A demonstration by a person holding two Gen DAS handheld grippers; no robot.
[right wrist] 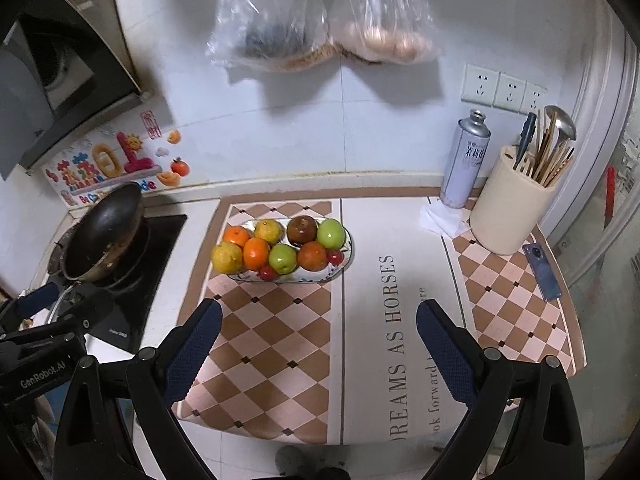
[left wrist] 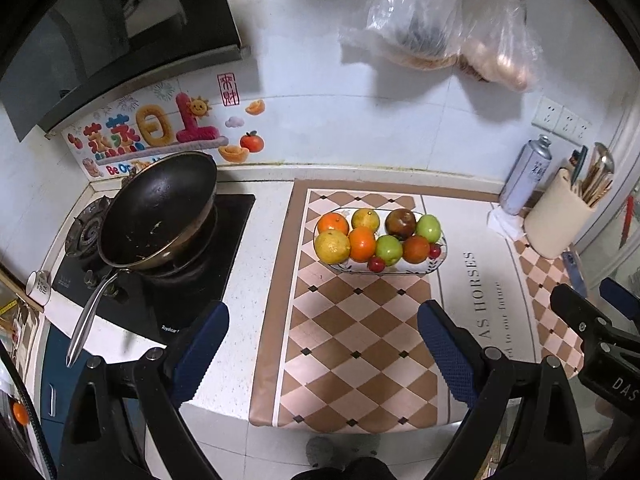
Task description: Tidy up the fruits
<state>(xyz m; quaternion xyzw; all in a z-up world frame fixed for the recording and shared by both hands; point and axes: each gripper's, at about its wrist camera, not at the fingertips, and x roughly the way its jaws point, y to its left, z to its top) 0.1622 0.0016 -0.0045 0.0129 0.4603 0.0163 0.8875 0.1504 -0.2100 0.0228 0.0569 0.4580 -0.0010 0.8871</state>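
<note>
The left gripper (left wrist: pixel 323 334) hangs empty, jaws wide apart, above the worktop's (left wrist: pixel 260 240) near edge. Farther back, the oval plate (right wrist: pixel 344 264) lies mostly hidden under piled fruit (right wrist: pixel 256 254). The right gripper (right wrist: pixel 319 334) is likewise spread, holding nothing.

A home kitchen. At the left of the frame a black wok (left wrist: pixel 158 212) sits on a gas hob (left wrist: pixel 160 272) under an extractor hood (left wrist: pixel 100 36). The white desk (left wrist: pixel 256 232) meets a tiled wall with sockets (right wrist: pixel 502 88), and a utensil holder (right wrist: pixel 512 204) with chopsticks and ladle stands at the right.
</note>
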